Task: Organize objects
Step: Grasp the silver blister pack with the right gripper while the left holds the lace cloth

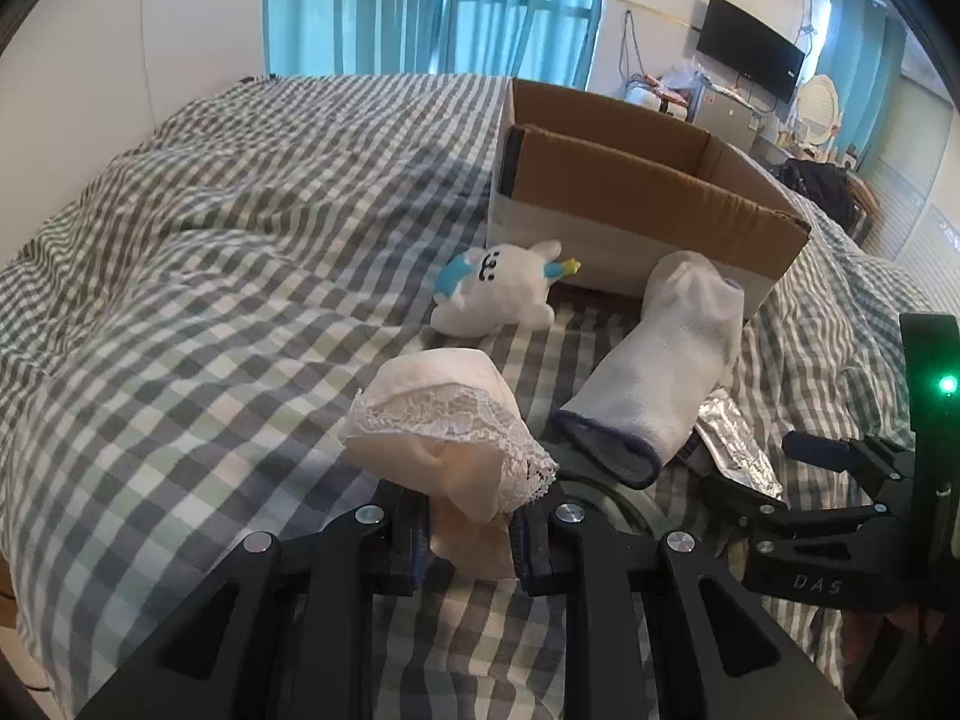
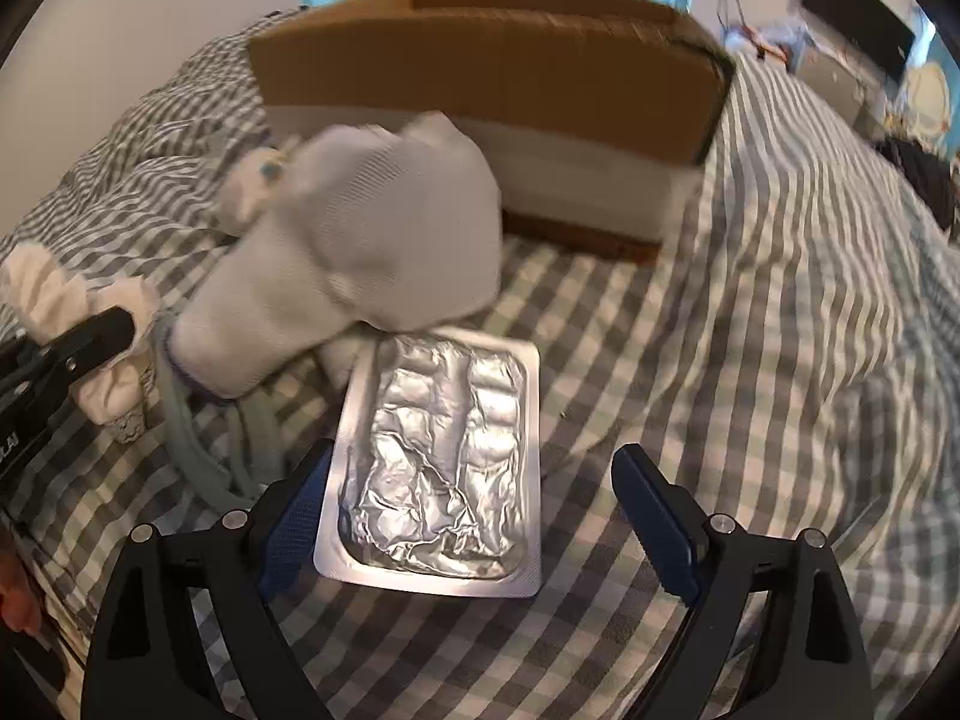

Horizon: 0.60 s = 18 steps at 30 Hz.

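Observation:
My left gripper [image 1: 471, 531] is shut on a cream sock with a lace cuff [image 1: 444, 426], held just above the checked bed cover. A white sock with a blue cuff [image 1: 666, 360] lies to its right, and shows in the right wrist view [image 2: 372, 240]. A silver foil blister pack [image 2: 438, 468] lies flat on the bed between the open jaws of my right gripper [image 2: 480, 516]; its edge shows in the left wrist view [image 1: 738, 444]. A small white plush toy [image 1: 504, 288] lies in front of the open cardboard box [image 1: 630, 180].
The box [image 2: 492, 60] stands at the back on the grey checked bed cover [image 1: 210, 240]. A grey-green cord or strap [image 2: 192, 444] lies under the white sock. Blue curtains, a wall TV and cluttered furniture are beyond the bed.

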Motion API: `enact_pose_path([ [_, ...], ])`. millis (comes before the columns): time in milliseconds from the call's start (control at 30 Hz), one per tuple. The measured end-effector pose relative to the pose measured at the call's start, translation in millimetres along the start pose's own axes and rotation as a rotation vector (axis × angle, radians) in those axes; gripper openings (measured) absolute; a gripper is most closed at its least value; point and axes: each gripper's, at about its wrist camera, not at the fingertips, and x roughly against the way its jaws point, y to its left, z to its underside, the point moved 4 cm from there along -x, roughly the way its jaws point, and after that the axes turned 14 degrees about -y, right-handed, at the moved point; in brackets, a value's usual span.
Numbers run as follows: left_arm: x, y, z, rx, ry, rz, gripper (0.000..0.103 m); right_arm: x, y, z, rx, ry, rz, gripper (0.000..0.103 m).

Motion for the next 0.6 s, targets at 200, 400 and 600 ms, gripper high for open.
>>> enact_pose_path([
  [200,2.7,-4.0,0.5,-0.003,0.001,0.007,0.022,3.2,-3.5,4.9,-0.010,0.006,-0.029,0.068],
  [400,16.4,-16.8,-2.8,-0.019,-0.013,0.021,0.022,30.5,-7.0,-0.4,0.001,-0.064,-0.019,0.066],
  [600,30.9,-32.7,-8.2,-0.037,-0.034,0.038,0.022,56.4,-16.1,-1.0,0.023,-0.103,-0.002,0.028],
])
